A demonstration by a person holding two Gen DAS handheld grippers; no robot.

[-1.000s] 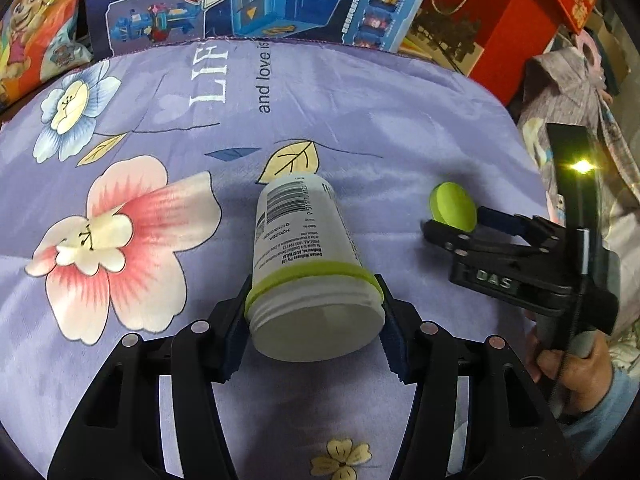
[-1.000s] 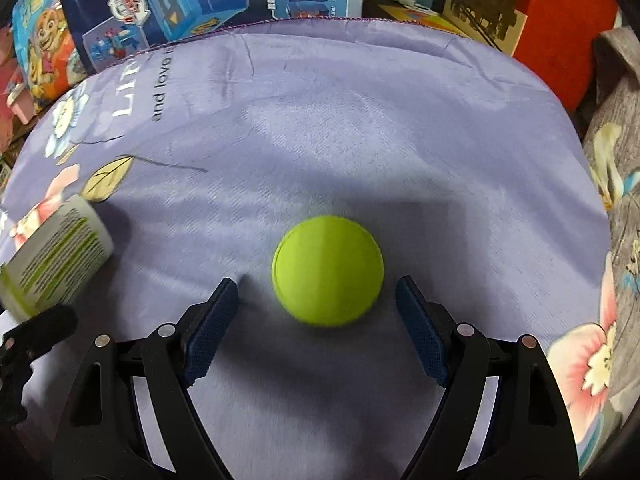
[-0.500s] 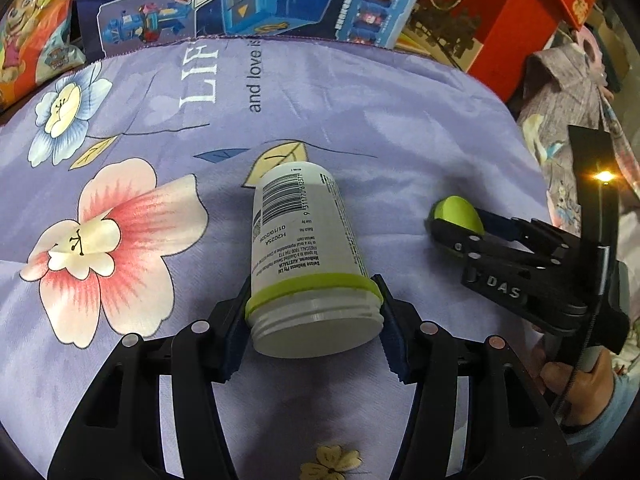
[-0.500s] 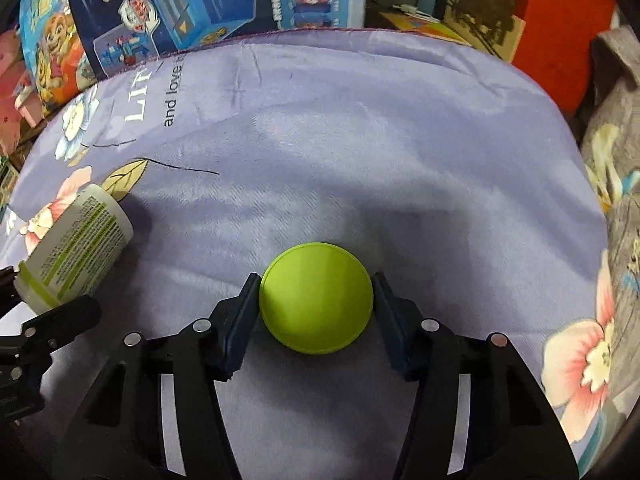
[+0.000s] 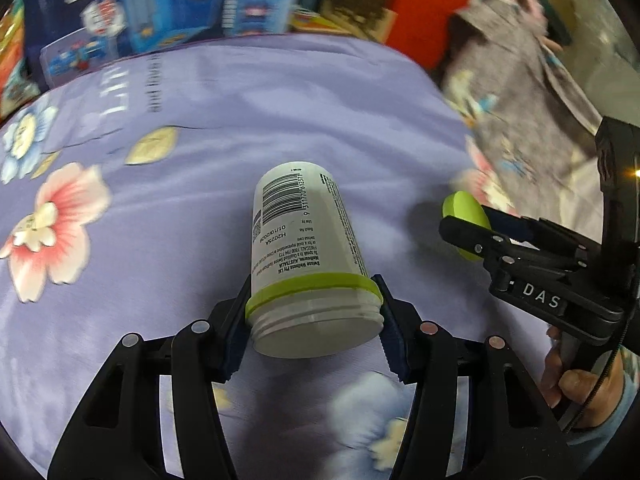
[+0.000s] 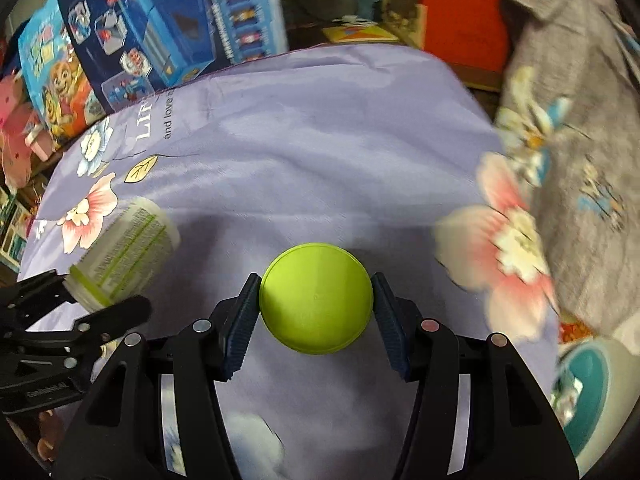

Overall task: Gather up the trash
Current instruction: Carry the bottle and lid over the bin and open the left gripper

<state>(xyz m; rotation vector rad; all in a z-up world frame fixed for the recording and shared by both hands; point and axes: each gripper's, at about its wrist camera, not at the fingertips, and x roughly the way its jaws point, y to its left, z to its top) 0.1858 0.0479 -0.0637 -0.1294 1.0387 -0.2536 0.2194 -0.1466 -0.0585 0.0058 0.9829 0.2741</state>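
My left gripper is shut on a white plastic bottle with a green band and no cap, held by its threaded neck above the purple flowered cloth. My right gripper is shut on the round lime-green lid, also lifted off the cloth. The lid and right gripper show at the right of the left wrist view. The bottle and left gripper show at the left of the right wrist view.
Blue toy boxes and a red box stand behind the cloth's far edge. A grey flowered fabric lies to the right. A teal-rimmed container sits low at the right.
The right gripper closed on the green lid and lifted it. Both grippers rose and swung right with their objects; the background is blurred by motion.
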